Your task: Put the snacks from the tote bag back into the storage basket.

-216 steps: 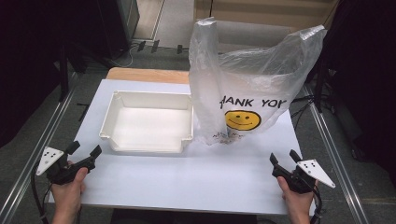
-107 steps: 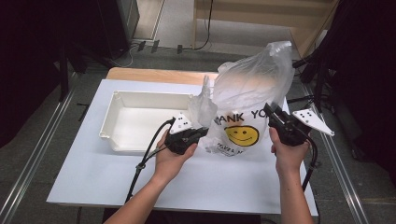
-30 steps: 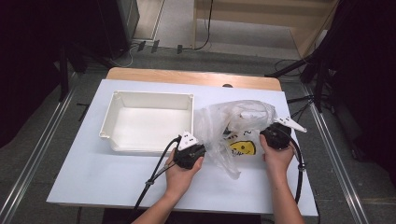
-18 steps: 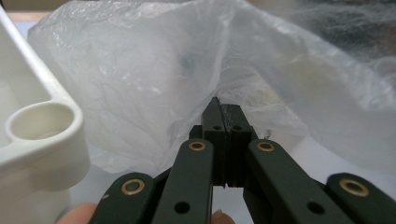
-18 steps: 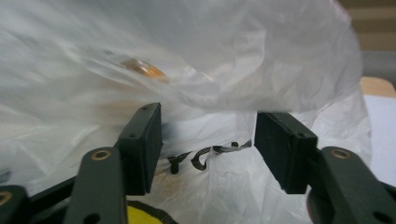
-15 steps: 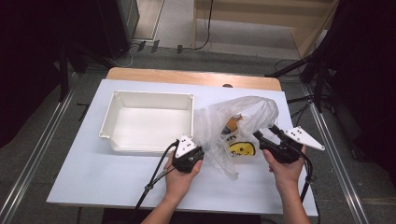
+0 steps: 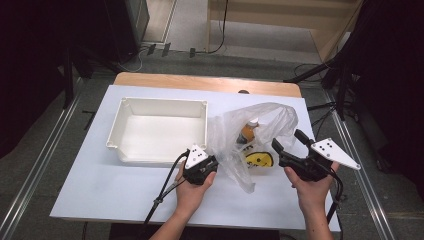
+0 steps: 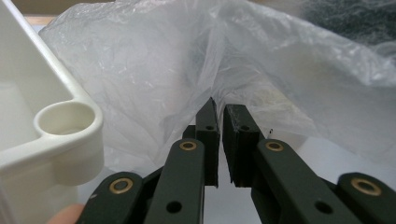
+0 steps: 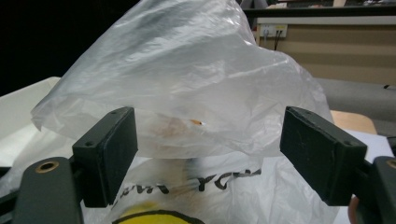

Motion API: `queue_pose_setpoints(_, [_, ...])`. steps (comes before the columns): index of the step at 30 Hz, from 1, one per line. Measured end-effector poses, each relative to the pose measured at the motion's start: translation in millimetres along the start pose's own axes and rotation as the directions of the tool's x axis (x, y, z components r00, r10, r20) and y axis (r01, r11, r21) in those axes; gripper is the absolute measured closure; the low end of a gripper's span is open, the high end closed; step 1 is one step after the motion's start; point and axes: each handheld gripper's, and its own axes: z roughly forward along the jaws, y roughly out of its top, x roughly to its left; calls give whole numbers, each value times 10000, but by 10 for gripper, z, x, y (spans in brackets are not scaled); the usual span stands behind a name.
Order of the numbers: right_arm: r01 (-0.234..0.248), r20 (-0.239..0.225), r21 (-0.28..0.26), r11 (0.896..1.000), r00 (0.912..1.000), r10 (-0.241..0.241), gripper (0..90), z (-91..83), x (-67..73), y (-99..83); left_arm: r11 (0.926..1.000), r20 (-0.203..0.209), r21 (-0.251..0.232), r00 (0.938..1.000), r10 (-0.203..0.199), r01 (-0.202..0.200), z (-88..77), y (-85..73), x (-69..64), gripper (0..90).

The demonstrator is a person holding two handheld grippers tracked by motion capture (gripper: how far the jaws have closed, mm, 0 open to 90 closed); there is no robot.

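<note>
A clear plastic bag with a yellow smiley face lies slumped on the white table, right of the tray. An orange bottle with a white cap shows through its film. My left gripper sits at the bag's left edge, jaws shut on a fold of the bag, which is pinched at the tips of the left gripper. My right gripper stands open just right of the bag. The film of the bag is in front of the right gripper, apart from both pads.
An empty white tray stands left of the bag; its rounded corner is close to my left jaws. A wooden strip runs along the table's far edge. The left gripper's cable trails toward the near edge.
The bag, upright earlier, has been lowered and now lies slumped. The right gripper let go of it, opened and drew back to the right. The left gripper keeps its hold.
</note>
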Motion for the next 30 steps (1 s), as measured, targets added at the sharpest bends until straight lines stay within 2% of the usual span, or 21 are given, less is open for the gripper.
queue_pose_setpoints(10, [-144, 524, -405, 9991, 9985, 165, 220, -86, -4, 151, 10000, -55, 22, 10000, 6, -6, 11, -2, -9, 900])
queue_pose_setpoints(15, [-168, 423, -554, 9983, 9989, 191, 227, -64, 3, 229, 9999, -89, 92, 9999, 52, -52, 15, -1, -14, 900])
queue_pose_setpoints(20, [29, 108, -466, 9989, 9999, -24, 259, 66, 86, 297, 9999, -97, 102, 9999, 46, -45, 16, -1, -14, 900])
queue_pose_setpoints(21, [69, 53, -288, 9996, 10000, -67, 290, 147, 100, 295, 9999, -94, 98, 9999, 45, -44, 15, -1, -13, 900])
queue_pose_setpoints(23, [-17, 240, -55, 10000, 9997, 18, 351, 222, 101, 283, 9999, -110, 96, 9999, 36, -35, 15, -1, -11, 900])
queue_pose_setpoints(25, [-358, 191, 105, 9993, 9992, 356, 442, 290, 73, 268, 9999, -114, 96, 9999, 43, -42, 16, -1, -11, 900])
queue_pose_setpoints(27, [-543, 196, 118, 9985, 9983, 541, 553, 346, 49, 256, 9999, -109, 99, 9999, 53, -52, 16, -1, -11, 900])
queue_pose_setpoints(30, [-539, 500, 226, 9983, 9974, 527, 734, 431, 24, 250, 9999, -104, 88, 9999, 49, -49, 19, -1, -11, 900])
